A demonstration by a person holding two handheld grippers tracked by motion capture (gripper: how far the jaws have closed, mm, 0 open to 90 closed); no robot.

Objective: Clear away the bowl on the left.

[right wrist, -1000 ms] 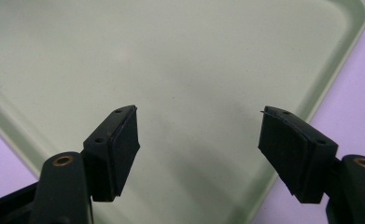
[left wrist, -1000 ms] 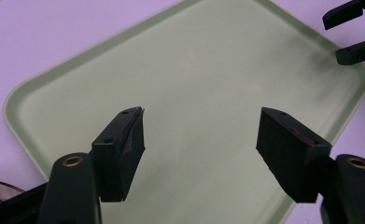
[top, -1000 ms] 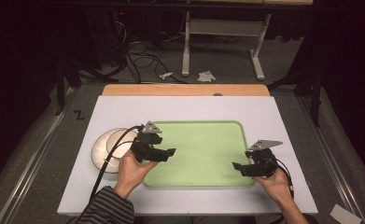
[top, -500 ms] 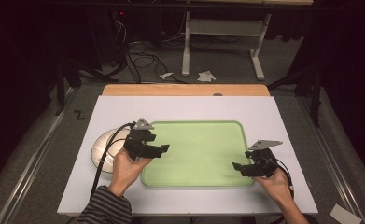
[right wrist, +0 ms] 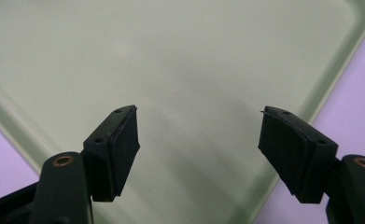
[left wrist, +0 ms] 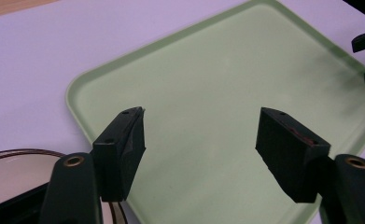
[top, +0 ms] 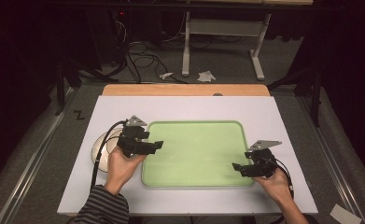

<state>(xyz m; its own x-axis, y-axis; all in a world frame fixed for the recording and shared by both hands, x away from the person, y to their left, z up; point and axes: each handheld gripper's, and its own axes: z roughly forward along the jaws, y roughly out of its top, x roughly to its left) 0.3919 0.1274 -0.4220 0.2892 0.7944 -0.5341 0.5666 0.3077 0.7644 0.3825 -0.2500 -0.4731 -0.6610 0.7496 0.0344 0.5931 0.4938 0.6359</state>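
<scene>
High view – left gripper [top: 155, 145] gaping, right gripper [top: 236, 166] gaping, both over green tray [top: 196, 144].

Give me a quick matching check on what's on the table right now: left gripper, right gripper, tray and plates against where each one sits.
Things:
1. left gripper
2. right gripper
3. green tray
4. stacked plates

Places:
A. on the white table, left of the tray, partly under the left hand
B. open over the tray's near right corner
C. flat in the middle of the white table, nothing in it
D. open over the tray's left edge

Pairs: 1-D, 2-B, 3-C, 4-A
</scene>
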